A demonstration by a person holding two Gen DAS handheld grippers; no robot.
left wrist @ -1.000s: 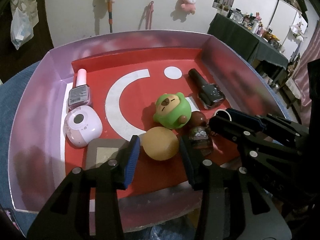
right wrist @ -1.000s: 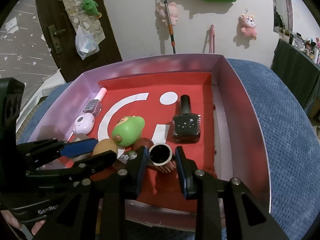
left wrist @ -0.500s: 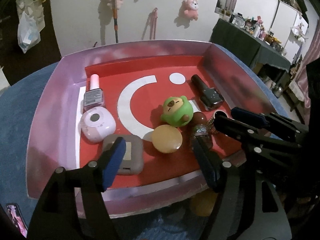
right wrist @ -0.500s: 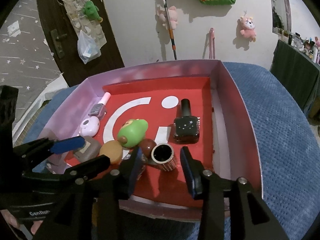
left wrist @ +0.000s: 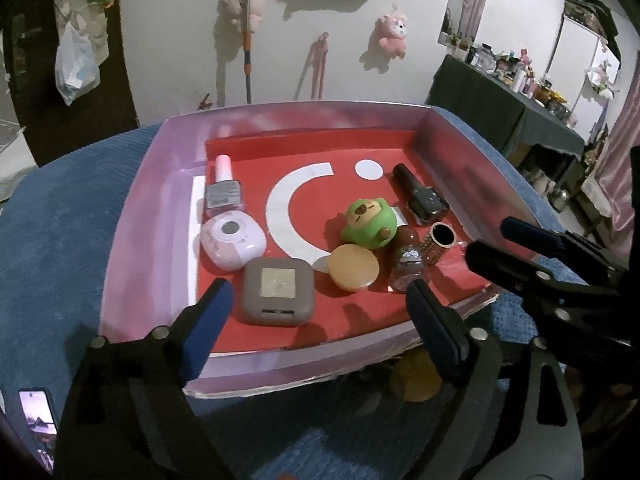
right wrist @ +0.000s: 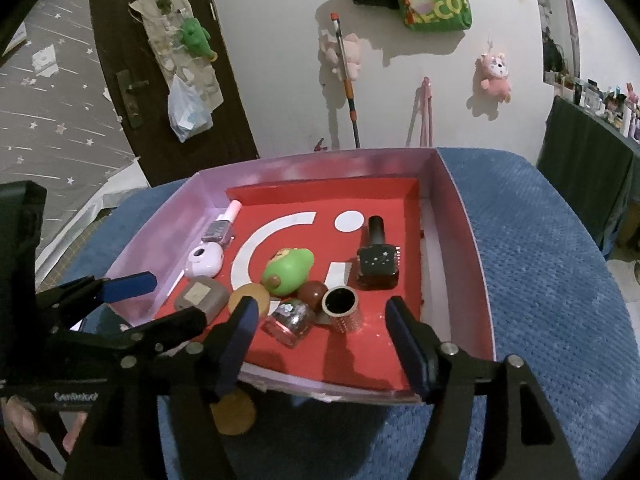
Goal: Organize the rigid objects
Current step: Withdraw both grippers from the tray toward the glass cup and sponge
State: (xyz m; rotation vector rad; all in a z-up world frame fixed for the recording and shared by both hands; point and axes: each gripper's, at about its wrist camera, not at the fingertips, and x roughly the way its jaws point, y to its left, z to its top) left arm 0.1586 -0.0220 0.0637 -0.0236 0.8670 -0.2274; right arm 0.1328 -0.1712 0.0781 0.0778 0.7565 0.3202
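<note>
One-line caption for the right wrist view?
Open right gripper above shallow red-floored cardboard box holding green round toy, black nail-polish bottle, studded gold tube.

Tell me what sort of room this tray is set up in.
Likely a lived-in bedroom: pink plush toys hang on the white wall, a dark-draped table crowded with small bottles stands aside, and the tray sits on blue quilted fabric.

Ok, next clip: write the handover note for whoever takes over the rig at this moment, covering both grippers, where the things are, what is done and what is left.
Left gripper: open, jaws have just been opening, nothing between them.
Right gripper: open, jaws have just been opening, nothing held.
In the box: pink polish bottle, pink round case, grey square case, orange round compact, green toy, glitter bottle, studded tube, black polish bottle.
Done: those eight are inside.
Left: a round yellowish thing lies outside, at the near wall.
</note>
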